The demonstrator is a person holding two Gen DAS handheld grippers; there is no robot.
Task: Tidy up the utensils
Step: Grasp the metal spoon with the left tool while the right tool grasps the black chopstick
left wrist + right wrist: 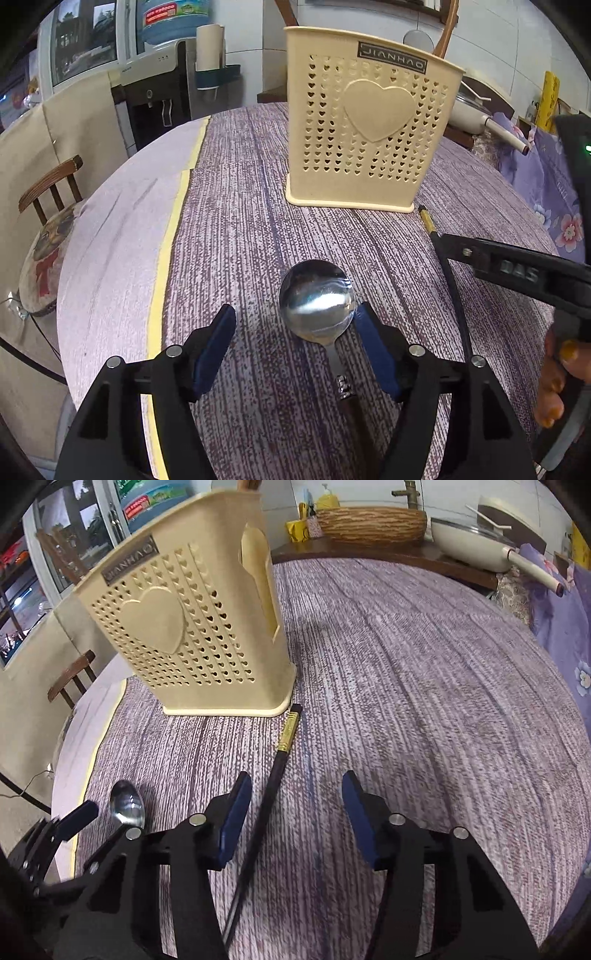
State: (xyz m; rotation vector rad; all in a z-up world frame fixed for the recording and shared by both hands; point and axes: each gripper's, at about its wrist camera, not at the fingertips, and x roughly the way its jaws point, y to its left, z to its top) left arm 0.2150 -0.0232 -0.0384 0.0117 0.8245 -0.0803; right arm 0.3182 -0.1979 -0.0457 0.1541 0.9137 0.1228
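Straddling spoon (317, 301) and chopstick (271, 775), left gripper (295, 325) and right gripper (297, 794) jaws gape

The spoon (318, 301) loses its dark handle under the left gripper (295, 326) and the left wrist view's bottom edge. In the right wrist view only its bowl shows. The chopstick (275, 768) runs out of sight behind the right gripper (297, 812); in the left wrist view just its gold-banded tip clears that tool. The cream utensil holder (369, 122) hides whatever sits inside, and its top is cropped in the right wrist view.
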